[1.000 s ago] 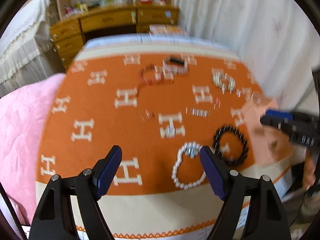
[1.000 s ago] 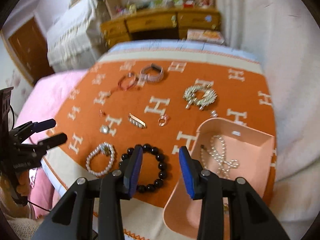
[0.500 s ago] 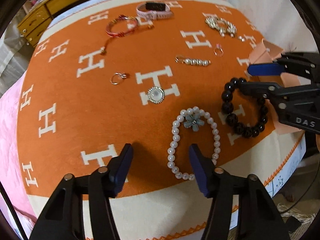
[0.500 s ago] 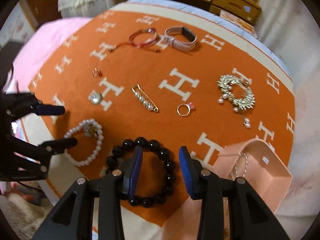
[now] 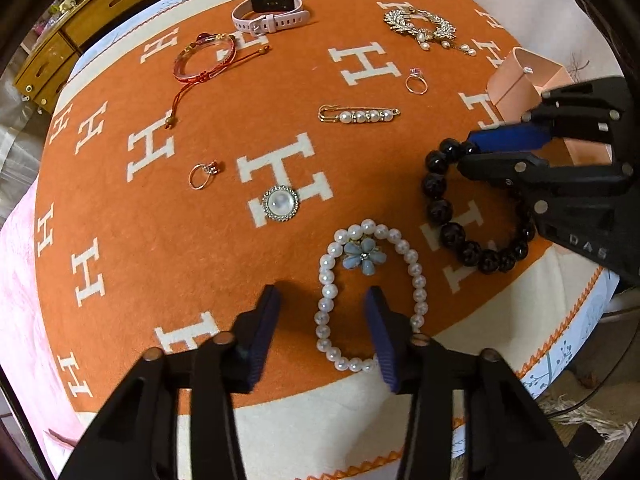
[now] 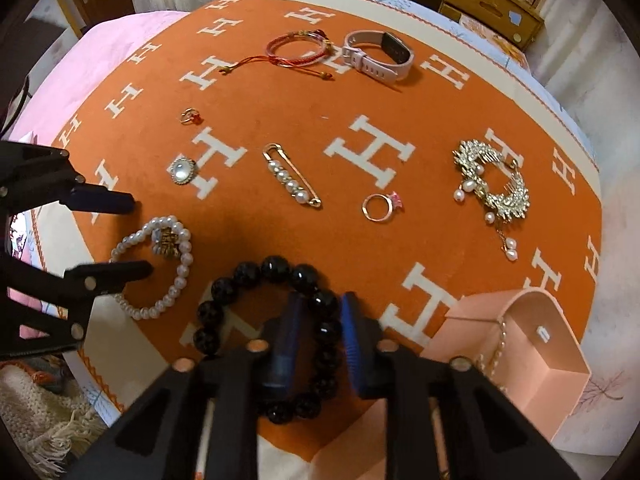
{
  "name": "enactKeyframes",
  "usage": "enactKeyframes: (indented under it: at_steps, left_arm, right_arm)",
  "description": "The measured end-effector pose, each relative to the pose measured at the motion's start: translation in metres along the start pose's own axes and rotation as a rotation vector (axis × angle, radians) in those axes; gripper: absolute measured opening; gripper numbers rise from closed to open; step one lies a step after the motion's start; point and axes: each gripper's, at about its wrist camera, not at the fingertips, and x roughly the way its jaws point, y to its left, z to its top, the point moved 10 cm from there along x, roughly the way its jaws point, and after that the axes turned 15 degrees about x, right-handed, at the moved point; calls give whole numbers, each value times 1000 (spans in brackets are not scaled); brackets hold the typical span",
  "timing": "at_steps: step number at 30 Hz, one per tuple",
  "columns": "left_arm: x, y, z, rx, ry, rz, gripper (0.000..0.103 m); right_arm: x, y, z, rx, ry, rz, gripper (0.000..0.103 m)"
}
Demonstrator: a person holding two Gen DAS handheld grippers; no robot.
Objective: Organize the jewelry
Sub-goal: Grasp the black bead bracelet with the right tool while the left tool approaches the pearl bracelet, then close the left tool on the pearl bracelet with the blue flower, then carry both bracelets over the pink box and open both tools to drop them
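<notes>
A white pearl bracelet with a blue flower lies on the orange blanket. My left gripper is open, low over it, its jaws straddling the bracelet's left side. A black bead bracelet lies to the right. My right gripper has its jaws around the bracelet's right strand, close to the beads but with a small gap showing. It also shows in the left wrist view. A pink box with a pearl chain inside stands at the right.
Also on the blanket: a round pearl brooch, a pearl pin, two rings, a red cord bracelet, a pink watch, a gold pearl hair comb. The blanket's front edge is near both grippers.
Both grippers have dropped lower and closer to the blanket. The left one has moved over the pearl bracelet; the right jaws have narrowed around the black bracelet's strand.
</notes>
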Motion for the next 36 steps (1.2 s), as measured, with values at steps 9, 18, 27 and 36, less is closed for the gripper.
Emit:
enactKeyframes:
  at_steps: [9,18,27,36]
  left_arm:
    - [-9,9,8,-110,-46,-74,5]
    - [-61,14,20,-197,-209,-125,5]
    - [-123,-6,34,-147,-370,-126,5]
    - [-172,-52,72,-67,-509,-148,5]
  right_arm:
    - [-5,6,3,73,-70,42,15]
    - [-59,11,9,177,-232,191,15]
    - [-121,-4,9,295,-397,289,15]
    - [-187,-57,-14,472,-590,293,15]
